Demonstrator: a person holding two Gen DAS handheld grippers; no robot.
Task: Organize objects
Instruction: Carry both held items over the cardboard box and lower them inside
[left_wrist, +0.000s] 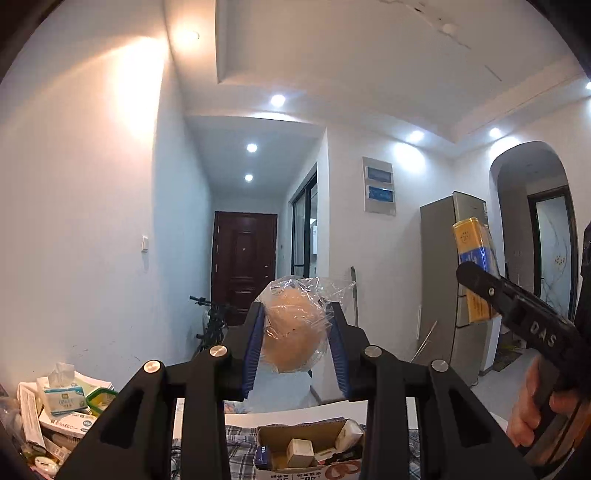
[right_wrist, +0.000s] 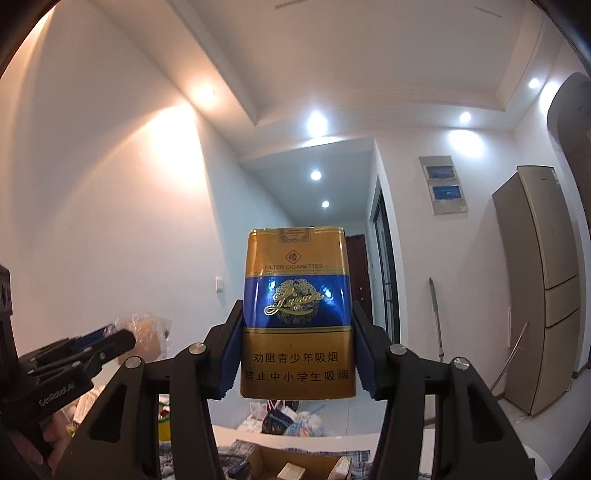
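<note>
In the left wrist view my left gripper (left_wrist: 295, 312) is shut on a round beige lump wrapped in clear crinkled plastic (left_wrist: 291, 332), held up in the air. My right gripper (right_wrist: 297, 314) is shut on a gold and blue cigarette pack (right_wrist: 295, 288), upright between the blue pads and raised to about the same height. Each gripper shows in the other's view: the right gripper (left_wrist: 478, 282) with the pack (left_wrist: 472, 243) at the right, the left gripper (right_wrist: 123, 338) with the wrapped lump (right_wrist: 149, 330) at the left.
Below both grippers an open cardboard box (left_wrist: 280, 434) with several small packages sits on a checked cloth (left_wrist: 240, 443). A heap of tissue packs and boxes (left_wrist: 62, 402) lies at the left. A fridge (right_wrist: 543, 288) stands at the right, with a corridor and dark door (left_wrist: 243, 266) ahead.
</note>
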